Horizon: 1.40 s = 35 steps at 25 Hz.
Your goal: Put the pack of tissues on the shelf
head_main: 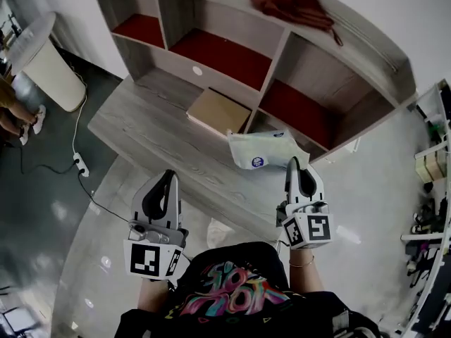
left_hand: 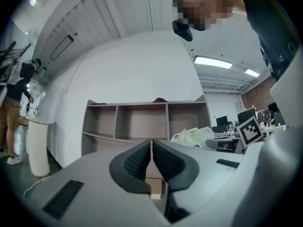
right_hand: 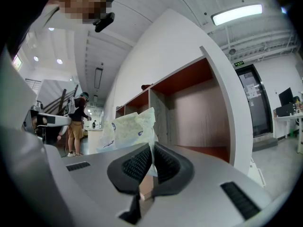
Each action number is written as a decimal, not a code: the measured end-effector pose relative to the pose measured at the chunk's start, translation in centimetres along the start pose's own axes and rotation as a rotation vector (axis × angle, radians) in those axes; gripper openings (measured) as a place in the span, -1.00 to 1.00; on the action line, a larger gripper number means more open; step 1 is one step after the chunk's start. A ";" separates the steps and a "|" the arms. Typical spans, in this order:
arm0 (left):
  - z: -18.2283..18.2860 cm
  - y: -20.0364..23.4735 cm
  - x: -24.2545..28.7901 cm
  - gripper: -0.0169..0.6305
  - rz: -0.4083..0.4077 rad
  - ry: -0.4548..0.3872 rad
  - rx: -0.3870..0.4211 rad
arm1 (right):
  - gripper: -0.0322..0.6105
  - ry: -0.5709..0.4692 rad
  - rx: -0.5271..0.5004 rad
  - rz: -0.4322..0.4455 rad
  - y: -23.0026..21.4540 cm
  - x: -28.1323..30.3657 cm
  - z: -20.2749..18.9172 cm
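The right gripper (right_hand: 152, 152) is clenched on one edge of the pack of tissues (head_main: 262, 150). The pack hangs over the desk (head_main: 141, 122), apparently clear of its surface, just before the shelf (head_main: 278, 58) and its open right-hand bay. The left gripper (left_hand: 151, 149) hangs near the desk's front edge, jaws together on nothing.

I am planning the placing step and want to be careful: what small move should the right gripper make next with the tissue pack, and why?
Probably move the right gripper forward toward the shelf's right compartment. Its jaws are shut on an edge of the pack of tissues, which is in front of the shelf, not inside, and that compartment looks bare.
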State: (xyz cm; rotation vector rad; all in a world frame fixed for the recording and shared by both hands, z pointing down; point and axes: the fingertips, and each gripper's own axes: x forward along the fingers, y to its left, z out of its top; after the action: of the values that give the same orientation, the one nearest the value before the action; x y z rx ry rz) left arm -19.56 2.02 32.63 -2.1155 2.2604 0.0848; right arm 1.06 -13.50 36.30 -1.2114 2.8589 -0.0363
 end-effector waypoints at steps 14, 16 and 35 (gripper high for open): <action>2.4 -4.2 10.9 -0.84 -0.207 -0.034 0.025 | -0.84 -0.058 0.014 -0.121 -6.8 2.3 3.3; 2.4 -5.1 11.6 -0.84 -0.243 -0.033 0.026 | -0.85 -0.069 0.018 -0.142 -7.3 2.0 3.7; 2.7 -8.6 17.2 -0.84 -0.561 -0.034 -0.018 | -0.84 -0.082 0.002 -0.381 -8.0 0.1 5.1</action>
State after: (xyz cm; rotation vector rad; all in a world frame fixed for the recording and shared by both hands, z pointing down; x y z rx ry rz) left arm -12.16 -15.46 28.66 -2.6359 1.5721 0.1167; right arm 6.99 -19.14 31.51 -1.6933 2.5182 0.0010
